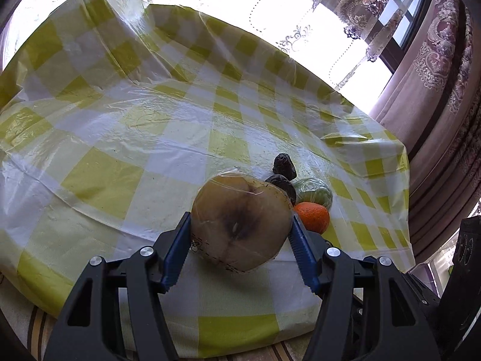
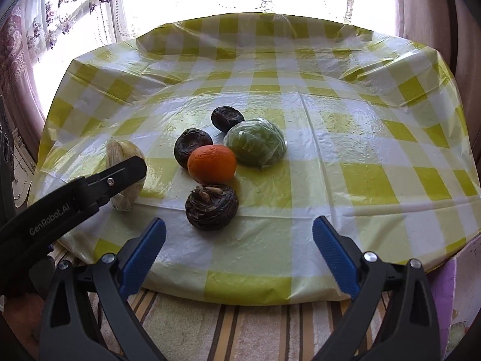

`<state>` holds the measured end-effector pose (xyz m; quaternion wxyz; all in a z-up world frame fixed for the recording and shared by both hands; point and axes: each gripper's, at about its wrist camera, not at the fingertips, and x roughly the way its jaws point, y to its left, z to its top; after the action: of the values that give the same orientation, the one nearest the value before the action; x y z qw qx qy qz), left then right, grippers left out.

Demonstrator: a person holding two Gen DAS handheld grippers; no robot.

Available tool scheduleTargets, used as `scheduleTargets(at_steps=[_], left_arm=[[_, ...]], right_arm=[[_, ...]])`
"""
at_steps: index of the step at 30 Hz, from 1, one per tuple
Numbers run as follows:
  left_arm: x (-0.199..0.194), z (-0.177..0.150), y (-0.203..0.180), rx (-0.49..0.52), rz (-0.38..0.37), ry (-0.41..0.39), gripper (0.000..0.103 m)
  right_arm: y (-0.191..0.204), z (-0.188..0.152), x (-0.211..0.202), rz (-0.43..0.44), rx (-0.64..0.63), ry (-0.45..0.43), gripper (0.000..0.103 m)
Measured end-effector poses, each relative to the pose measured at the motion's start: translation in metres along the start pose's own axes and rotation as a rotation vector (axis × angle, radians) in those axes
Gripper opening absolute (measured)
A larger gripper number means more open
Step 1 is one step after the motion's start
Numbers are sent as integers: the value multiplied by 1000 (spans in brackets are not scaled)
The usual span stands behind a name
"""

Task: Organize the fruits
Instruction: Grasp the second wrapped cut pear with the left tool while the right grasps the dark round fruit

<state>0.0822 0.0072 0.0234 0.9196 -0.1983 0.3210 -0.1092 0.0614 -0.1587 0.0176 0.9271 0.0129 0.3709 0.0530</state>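
My left gripper (image 1: pixel 241 227) is shut on a pale, plastic-wrapped fruit (image 1: pixel 240 221) with a dark bruised middle, low over the table's near left edge. The fruit also shows in the right wrist view (image 2: pixel 124 177), partly behind the left gripper's finger (image 2: pixel 120 176). An orange (image 2: pixel 212 164), a wrapped green fruit (image 2: pixel 255 143) and three dark wrinkled fruits (image 2: pixel 211 206) (image 2: pixel 192 146) (image 2: pixel 227 117) lie clustered on the checked cloth. My right gripper (image 2: pixel 239 236) is open and empty, just in front of the nearest dark fruit.
The table is covered with a yellow-and-white checked cloth under clear plastic (image 2: pixel 360 150). Lace curtains and bright windows (image 1: pixel 300 15) stand behind it. A striped rug (image 2: pixel 240 331) lies below the near edge. A dark speaker (image 1: pixel 463 255) stands at the right.
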Motion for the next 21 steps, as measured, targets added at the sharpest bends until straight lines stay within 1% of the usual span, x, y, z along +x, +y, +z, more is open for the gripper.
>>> scheduleTargets(at_steps=[1, 3, 6, 8, 9, 10, 11, 12, 14, 15, 17, 21], left_arm=[[-1, 0, 1, -3, 3, -6, 60], [-1, 0, 1, -2, 3, -7, 60], [-1, 0, -1, 4, 4, -7, 60], [-2, 0, -1, 7, 4, -9, 60], [-1, 0, -1, 8, 4, -8, 60], [-1, -1, -2, 9, 4, -7, 60], [-1, -1, -2, 11, 5, -7, 60], [-1, -1, -2, 12, 5, -7, 60], [-1, -2, -3, 16, 6, -8, 60], [-2, -2, -3, 18, 7, -9, 60], [-3, -2, -5, 25, 7, -14, 60], [-5, -3, -9, 45, 8, -21, 60]], right_arm=[[2, 1, 2, -4, -4, 3, 98], [6, 4, 5, -5, -17, 7, 93], [14, 7, 11, -12, -43, 19, 84], [19, 8, 15, -22, -63, 28, 75], [21, 8, 16, -25, -72, 31, 74], [24, 8, 18, -28, -81, 36, 70], [26, 9, 21, -31, -92, 44, 63], [28, 8, 21, -26, -98, 40, 61], [32, 9, 19, -23, -118, 36, 43], [34, 8, 18, -27, -128, 34, 42], [35, 7, 16, -24, -137, 33, 41], [29, 5, 8, -3, -113, 26, 41]])
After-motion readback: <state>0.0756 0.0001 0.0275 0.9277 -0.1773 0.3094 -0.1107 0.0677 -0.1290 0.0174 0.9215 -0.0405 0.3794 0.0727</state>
